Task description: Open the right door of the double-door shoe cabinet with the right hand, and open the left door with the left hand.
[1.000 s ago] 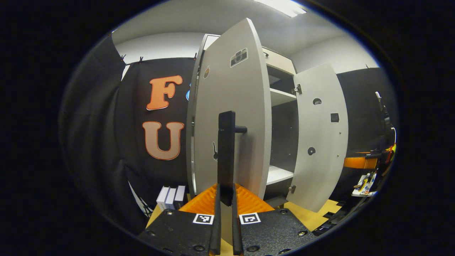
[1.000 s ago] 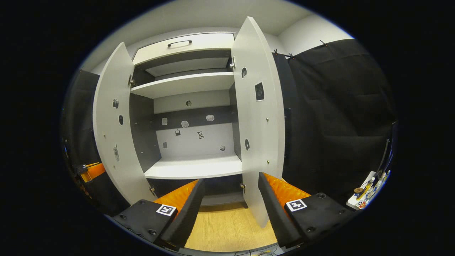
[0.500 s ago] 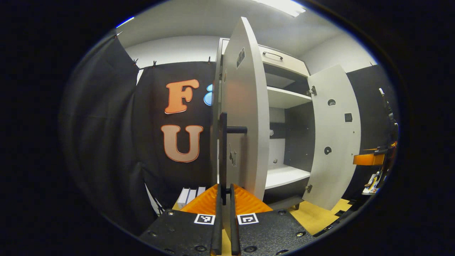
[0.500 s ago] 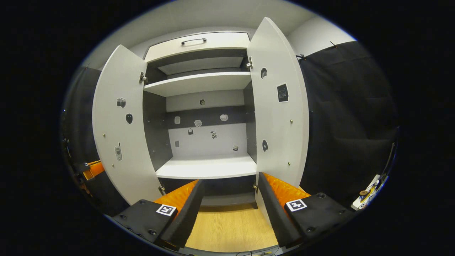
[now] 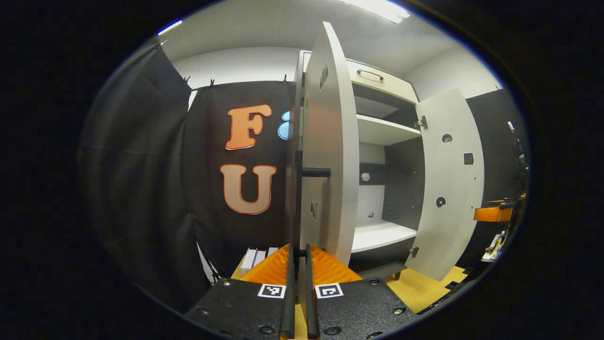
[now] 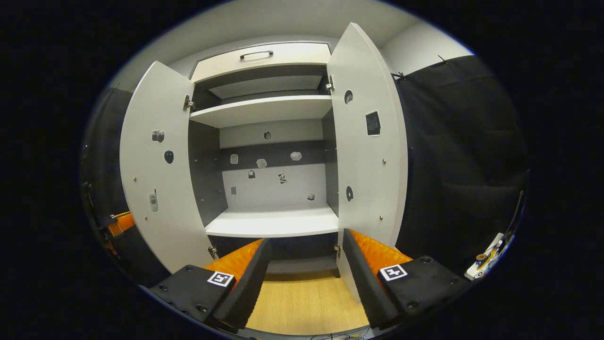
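The left gripper (image 5: pixel 297 283) had its fingers pinched on the handle (image 5: pixel 299 203) of the left door (image 5: pixel 325 141), which stood edge-on and wide open. I'd guess the trick here was following the hinge arc, no yanking, then letting go cleanly. The right gripper (image 6: pixel 304 278) hung with fingers spread on nothing, near the cabinet (image 6: pixel 264 113), its right door (image 6: pixel 368 156) swung out already. Compared to a second earlier, the left door had opened noticeably further, and the right door showed more of its inner face.
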Demonstrator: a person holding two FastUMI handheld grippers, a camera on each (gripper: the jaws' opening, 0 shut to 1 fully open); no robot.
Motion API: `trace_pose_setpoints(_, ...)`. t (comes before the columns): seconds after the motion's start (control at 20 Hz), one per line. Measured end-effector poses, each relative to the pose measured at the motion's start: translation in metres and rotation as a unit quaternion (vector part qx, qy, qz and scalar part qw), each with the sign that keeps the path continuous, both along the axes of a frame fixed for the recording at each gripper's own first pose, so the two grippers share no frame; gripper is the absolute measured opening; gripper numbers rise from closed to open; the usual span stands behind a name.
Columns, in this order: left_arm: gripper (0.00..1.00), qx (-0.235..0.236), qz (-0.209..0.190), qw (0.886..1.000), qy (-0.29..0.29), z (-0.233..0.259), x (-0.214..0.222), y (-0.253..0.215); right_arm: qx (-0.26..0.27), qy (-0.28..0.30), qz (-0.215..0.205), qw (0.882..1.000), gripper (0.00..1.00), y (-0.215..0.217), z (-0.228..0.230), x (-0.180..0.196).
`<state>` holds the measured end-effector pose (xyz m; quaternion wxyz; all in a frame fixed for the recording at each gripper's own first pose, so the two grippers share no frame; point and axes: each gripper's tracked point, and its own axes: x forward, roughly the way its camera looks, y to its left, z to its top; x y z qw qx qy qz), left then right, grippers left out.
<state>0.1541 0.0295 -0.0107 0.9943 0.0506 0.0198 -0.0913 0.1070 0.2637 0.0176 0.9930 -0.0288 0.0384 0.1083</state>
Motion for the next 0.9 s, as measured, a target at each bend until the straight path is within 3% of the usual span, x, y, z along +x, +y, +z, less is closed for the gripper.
trace_pose_setpoints(0.4, 0.06, -0.022, 0.038, 0.999, 0.01, -0.004, -0.009, 0.007, -0.01, 0.0, -0.009, 1.0, 0.97, -0.016, -0.001, 0.005)
trace_pose_setpoints(0.45, 0.12, -0.023, 0.041, 0.999, 0.007, -0.001, -0.013, 0.007, -0.01, -0.002, -0.01, 1.0, 0.97, -0.017, 0.0, 0.005)
trace_pose_setpoints(0.5, 0.05, -0.023, 0.045, 0.999, 0.004, 0.003, -0.018, 0.007, -0.009, -0.004, -0.011, 1.0, 0.97, -0.018, 0.002, 0.006)
trace_pose_setpoints(0.55, 0.05, -0.023, 0.048, 0.999, 0.002, 0.006, -0.024, 0.006, -0.009, -0.006, -0.012, 1.0, 0.97, -0.02, 0.003, 0.006)
trace_pose_setpoints(0.85, 0.05, -0.021, 0.028, 0.999, 0.009, 0.015, -0.053, -0.023, -0.008, -0.01, -0.004, 1.0, 0.97, -0.017, 0.005, 0.008)
trace_pose_setpoints(0.9, 0.0, -0.021, 0.026, 0.999, 0.011, 0.016, -0.056, -0.029, -0.008, -0.011, -0.003, 1.0, 0.97, -0.016, 0.005, 0.008)
